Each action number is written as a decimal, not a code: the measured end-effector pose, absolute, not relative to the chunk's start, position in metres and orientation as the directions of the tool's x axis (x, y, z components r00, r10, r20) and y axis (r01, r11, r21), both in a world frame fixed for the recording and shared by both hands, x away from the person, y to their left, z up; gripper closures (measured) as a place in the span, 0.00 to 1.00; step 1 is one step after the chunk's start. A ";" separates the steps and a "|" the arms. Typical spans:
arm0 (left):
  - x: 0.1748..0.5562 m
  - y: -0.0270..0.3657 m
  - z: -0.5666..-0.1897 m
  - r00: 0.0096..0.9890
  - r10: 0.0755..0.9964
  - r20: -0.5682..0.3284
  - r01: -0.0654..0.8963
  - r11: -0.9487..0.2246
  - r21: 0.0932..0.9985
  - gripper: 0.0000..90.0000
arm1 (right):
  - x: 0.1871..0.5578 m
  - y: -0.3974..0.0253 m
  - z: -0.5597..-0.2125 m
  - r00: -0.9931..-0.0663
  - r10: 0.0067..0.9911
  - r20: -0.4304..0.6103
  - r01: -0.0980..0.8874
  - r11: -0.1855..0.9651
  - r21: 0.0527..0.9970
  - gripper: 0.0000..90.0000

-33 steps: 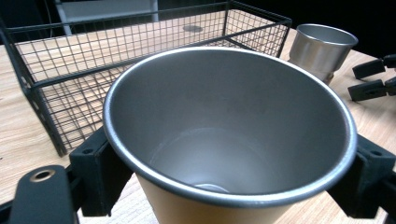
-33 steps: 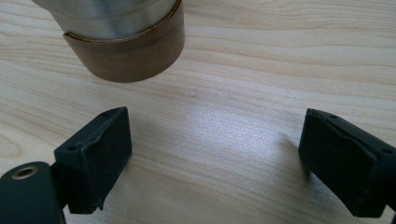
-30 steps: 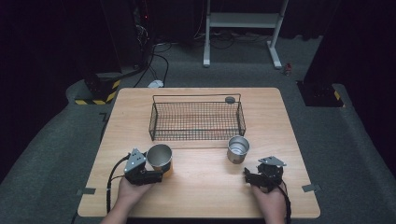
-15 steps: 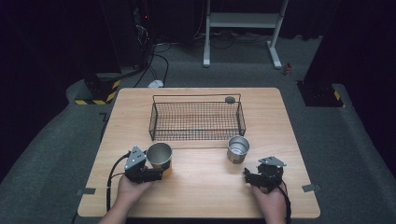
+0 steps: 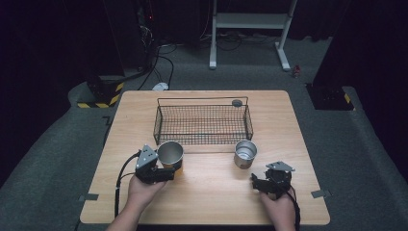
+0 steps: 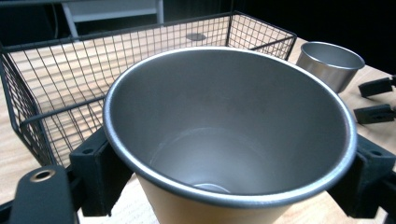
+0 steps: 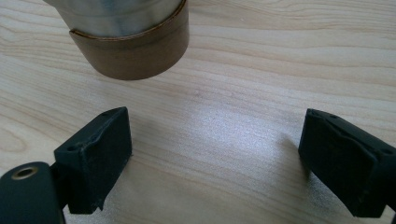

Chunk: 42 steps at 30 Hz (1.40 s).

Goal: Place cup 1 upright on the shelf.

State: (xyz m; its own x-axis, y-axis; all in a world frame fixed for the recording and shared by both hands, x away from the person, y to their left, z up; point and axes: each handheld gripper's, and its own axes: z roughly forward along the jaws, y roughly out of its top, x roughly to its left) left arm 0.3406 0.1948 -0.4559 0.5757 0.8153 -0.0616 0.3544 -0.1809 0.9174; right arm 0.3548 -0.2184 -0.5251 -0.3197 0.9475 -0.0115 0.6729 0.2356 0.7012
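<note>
My left gripper (image 6: 224,186) has its jaws clamped around a steel cup (image 6: 229,135). Behind it I see the wire basket (image 6: 56,93); a second steel cup (image 6: 329,63) stands far right.

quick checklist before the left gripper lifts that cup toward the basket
1. Left gripper jaws on both sides of the tan-sleeved metal cup: ok.
2. Firm squeeze on that cup: cannot tell.
3. Cup upright and empty: ok.
4. Wire basket has free room inside: ok.
5. Right gripper open, short of the second metal cup: ok.
6. Second cup off the lift path: ok.
</note>
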 end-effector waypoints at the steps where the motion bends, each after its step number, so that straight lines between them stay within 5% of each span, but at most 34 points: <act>1: 0.341 0.193 -0.455 0.573 0.818 -0.055 0.351 -0.185 0.918 0.16 | 0.355 -0.218 -0.525 -0.319 0.948 -0.010 0.673 0.234 0.701 0.11; 42: 0.366 0.158 -0.411 0.601 0.798 -0.046 0.300 -0.172 0.938 0.16 | 0.356 -0.218 -0.525 -0.326 0.945 -0.010 0.672 0.239 0.700 0.11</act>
State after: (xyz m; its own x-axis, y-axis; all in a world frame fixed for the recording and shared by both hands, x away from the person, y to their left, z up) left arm 0.3658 0.1583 -0.4109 0.6011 0.7978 -0.0461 0.3000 -0.1718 0.9383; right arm 0.3562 -0.2181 -0.5250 -0.3260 0.9453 -0.0102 0.6724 0.2394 0.7004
